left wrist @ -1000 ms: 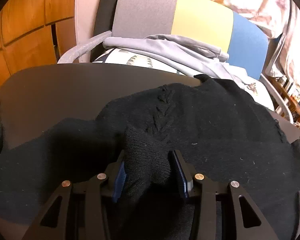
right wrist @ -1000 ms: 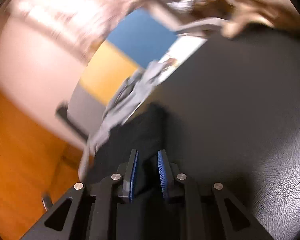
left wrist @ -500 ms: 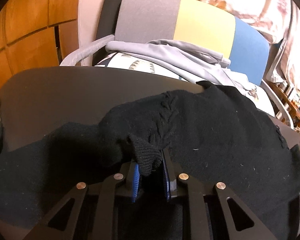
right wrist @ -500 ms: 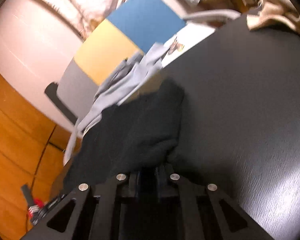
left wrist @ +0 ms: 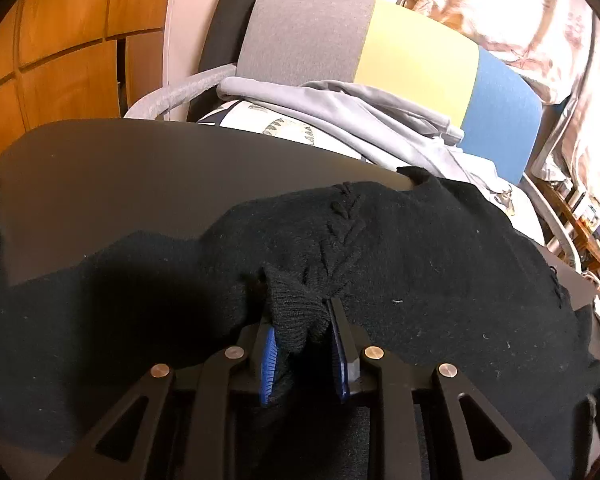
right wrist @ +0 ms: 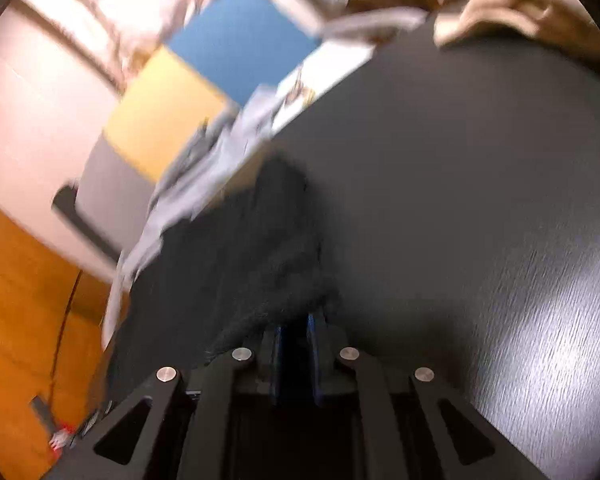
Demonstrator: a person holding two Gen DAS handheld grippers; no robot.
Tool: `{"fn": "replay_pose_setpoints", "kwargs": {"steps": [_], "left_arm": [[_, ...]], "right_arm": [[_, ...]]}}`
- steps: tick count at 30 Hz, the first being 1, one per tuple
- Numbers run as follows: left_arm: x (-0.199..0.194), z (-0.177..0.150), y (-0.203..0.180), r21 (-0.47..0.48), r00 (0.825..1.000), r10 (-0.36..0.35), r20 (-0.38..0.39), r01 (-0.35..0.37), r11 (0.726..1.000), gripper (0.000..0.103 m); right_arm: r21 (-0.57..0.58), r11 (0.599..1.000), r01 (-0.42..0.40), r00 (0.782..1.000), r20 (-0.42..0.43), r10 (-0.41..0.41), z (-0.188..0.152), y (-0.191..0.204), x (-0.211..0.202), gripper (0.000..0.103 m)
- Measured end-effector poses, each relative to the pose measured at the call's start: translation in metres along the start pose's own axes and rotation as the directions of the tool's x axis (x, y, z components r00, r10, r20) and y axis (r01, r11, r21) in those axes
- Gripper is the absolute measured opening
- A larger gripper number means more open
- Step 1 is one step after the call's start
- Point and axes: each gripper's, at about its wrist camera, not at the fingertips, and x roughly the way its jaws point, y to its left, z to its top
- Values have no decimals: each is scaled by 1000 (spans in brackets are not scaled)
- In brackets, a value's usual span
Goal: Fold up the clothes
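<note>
Black sweater [left wrist: 420,264] lay across the dark table [left wrist: 112,168] — left gripper [left wrist: 303,344] and right gripper [right wrist: 296,344] each pinched a fold, jaws nearly closed.

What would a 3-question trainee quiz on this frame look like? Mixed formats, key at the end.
1. True or false: the left gripper has a bunch of the black knit sweater between its blue pads.
2. Multiple choice: the light grey garment lies on (A) the dark table, (B) the chair behind the table, (C) the floor.
3. Fill in: in the right wrist view, the right gripper is closed on ____ fabric.

Key: 1 true; 2 B; 3 black (the sweater, though that view is motion-blurred).
</note>
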Motion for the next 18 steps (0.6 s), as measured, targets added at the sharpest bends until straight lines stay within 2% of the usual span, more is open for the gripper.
{"fn": "replay_pose_setpoints", "kwargs": {"steps": [2,3,5,7,9,11,13,15,18], "left_arm": [[0,0,1,-3,1000,-7,-2,7,1000,27],[1,1,1,-3,1000,-11,-7,11,1000,27],[0,3,-1,10,1000,-3,-18,3,1000,30],[-8,4,-9,67,997,70,-24,-68,995,36],[-34,1,-12,27,992,114,49,-115,993,36],[-62,-4,-19,-57,986,118,119,-112,992,39],[-76,-9,-47,-31,989,58,133,-54,998,40],[-77,-18,-88,83,993,16,120,-26,996,41],[-69,-37,-161,266,991,-105,83,80,961,41]], "right_arm": [[-79,997,-1,998,-63,-4,-3,3,-10,24],[-123,992,1,998,-63,-9,-4,3,-21,24],[-164,986,4,999,-31,-9,-1,-4,-42,26],[-169,985,-16,1000,18,20,14,-12,-57,29],[-177,984,-25,999,40,33,36,-16,-56,30],[-181,982,-49,998,19,53,59,-14,-41,32],[-163,983,-80,996,-63,70,76,-10,-18,32],[-149,984,-97,989,-126,79,88,-9,4,32],[-103,987,-125,981,-159,108,102,-6,32,32]]}}
